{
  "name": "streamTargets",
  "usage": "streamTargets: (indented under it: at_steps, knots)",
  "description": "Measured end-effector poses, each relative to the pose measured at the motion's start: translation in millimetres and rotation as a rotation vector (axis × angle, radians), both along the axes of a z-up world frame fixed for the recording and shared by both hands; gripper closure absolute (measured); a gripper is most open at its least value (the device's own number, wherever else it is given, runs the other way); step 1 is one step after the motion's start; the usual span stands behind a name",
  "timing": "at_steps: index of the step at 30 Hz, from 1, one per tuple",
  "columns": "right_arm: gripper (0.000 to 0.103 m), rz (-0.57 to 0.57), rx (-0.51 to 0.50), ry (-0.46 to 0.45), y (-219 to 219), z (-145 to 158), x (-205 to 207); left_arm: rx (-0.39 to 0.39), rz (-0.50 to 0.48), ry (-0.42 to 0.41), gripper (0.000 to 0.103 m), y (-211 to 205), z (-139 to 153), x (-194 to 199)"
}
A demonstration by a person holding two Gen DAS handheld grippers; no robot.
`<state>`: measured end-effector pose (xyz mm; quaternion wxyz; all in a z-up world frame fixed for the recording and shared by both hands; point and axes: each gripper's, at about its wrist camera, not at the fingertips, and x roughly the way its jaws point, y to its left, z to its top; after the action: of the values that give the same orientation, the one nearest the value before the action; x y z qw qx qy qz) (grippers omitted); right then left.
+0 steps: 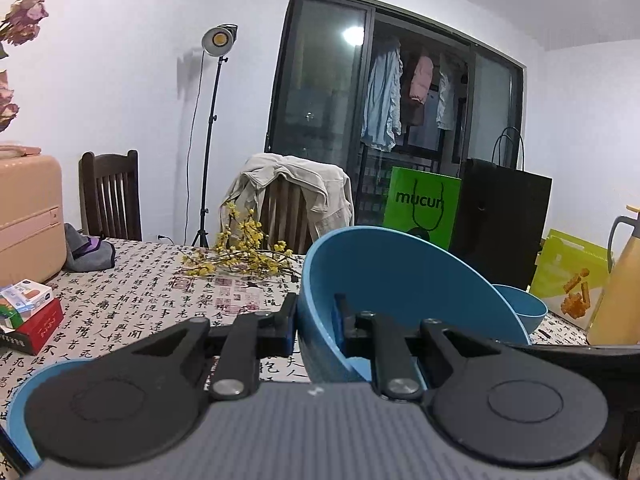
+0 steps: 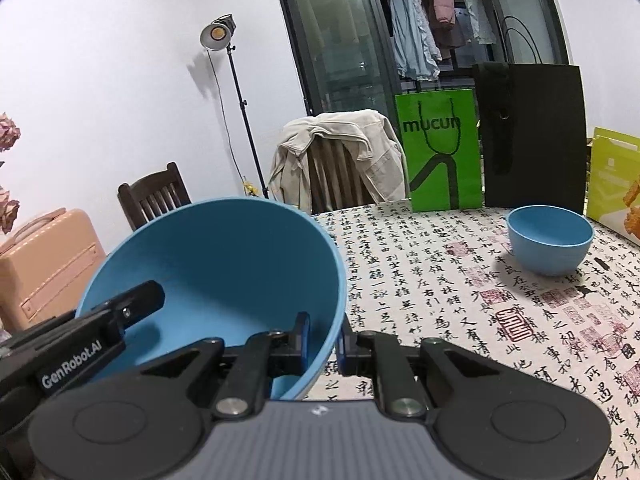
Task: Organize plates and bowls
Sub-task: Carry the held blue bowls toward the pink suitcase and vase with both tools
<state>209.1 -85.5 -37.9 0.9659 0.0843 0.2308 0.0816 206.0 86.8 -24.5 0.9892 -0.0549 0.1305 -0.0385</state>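
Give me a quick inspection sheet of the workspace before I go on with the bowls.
Surface: table under a calligraphy-print tablecloth.
Job's things: large blue bowl tilted, held by its rim on both sides; small blue bowl upright on the cloth near the bags; a blue rim at lower left, kind unclear.
Clutter: yellow flower sprig, small boxes, grey pouch, yellow thermos, green mucun bag, black bag.
Grippers: left gripper and right gripper each shut on the large bowl's wall.
Cables: lamp cord down the wall.
Surroundings: studio lamp, jacket-draped chair, pink suitcase.
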Motion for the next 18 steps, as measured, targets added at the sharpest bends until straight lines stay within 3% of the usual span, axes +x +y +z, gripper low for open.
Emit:
streamTargets:
  at_steps: [18]
  knots:
    - [0.090,0.105,0.011,-0.011,49,5,9,-0.027,0.094,-0.005,0.086,50,3,-7]
